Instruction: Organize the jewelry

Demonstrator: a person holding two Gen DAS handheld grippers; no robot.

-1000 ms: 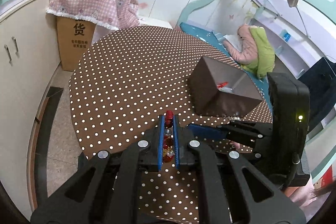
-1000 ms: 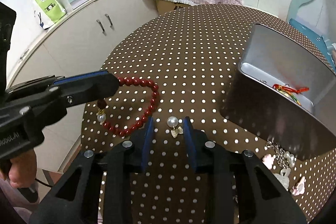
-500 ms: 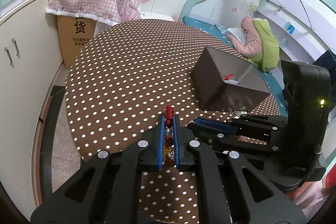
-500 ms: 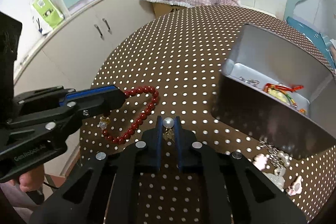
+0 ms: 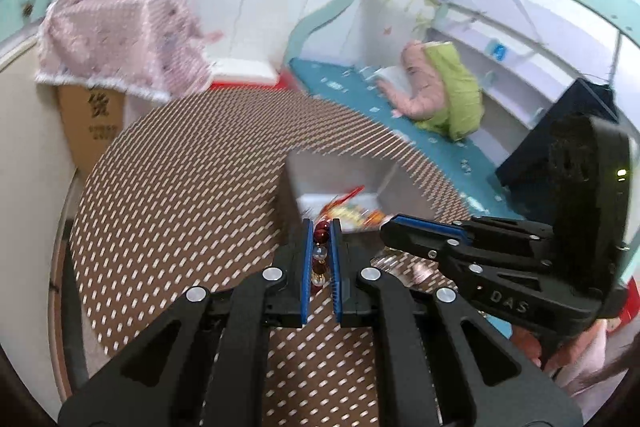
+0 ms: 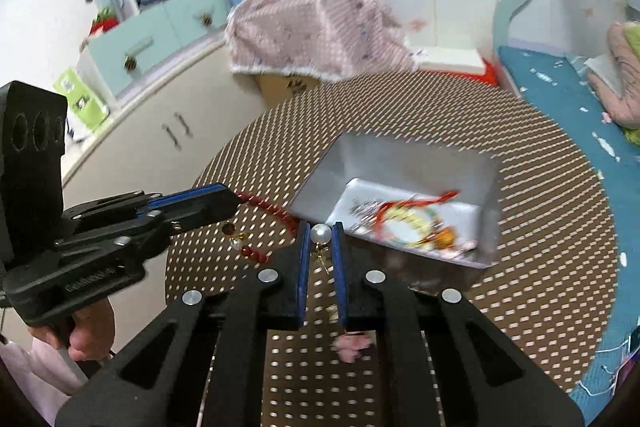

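Note:
My left gripper [image 5: 320,227] is shut on a red bead bracelet [image 5: 321,233], held above the table just before the open metal box [image 5: 340,171]. In the right wrist view the bracelet [image 6: 266,207] hangs from the left gripper [image 6: 234,199] beside the box [image 6: 404,163]. My right gripper [image 6: 321,229] is shut on a pearl earring [image 6: 321,233] with a gold fitting, lifted near the box's front edge. The box holds colourful bracelets [image 6: 416,223] and chains. The right gripper also shows in the left wrist view [image 5: 390,227].
The round table [image 6: 540,211] has a brown polka-dot cloth. Small pink and white charms [image 6: 352,343] lie on it in front of the box. A cardboard box under a pink cloth [image 6: 316,27] and cabinets [image 6: 160,115] stand behind the table; a blue bed [image 5: 380,107] is at right.
Both grippers have lifted and moved towards the box, carrying their pieces. The right gripper closed on the pearl earring and raised it off the table. The views now look into the box.

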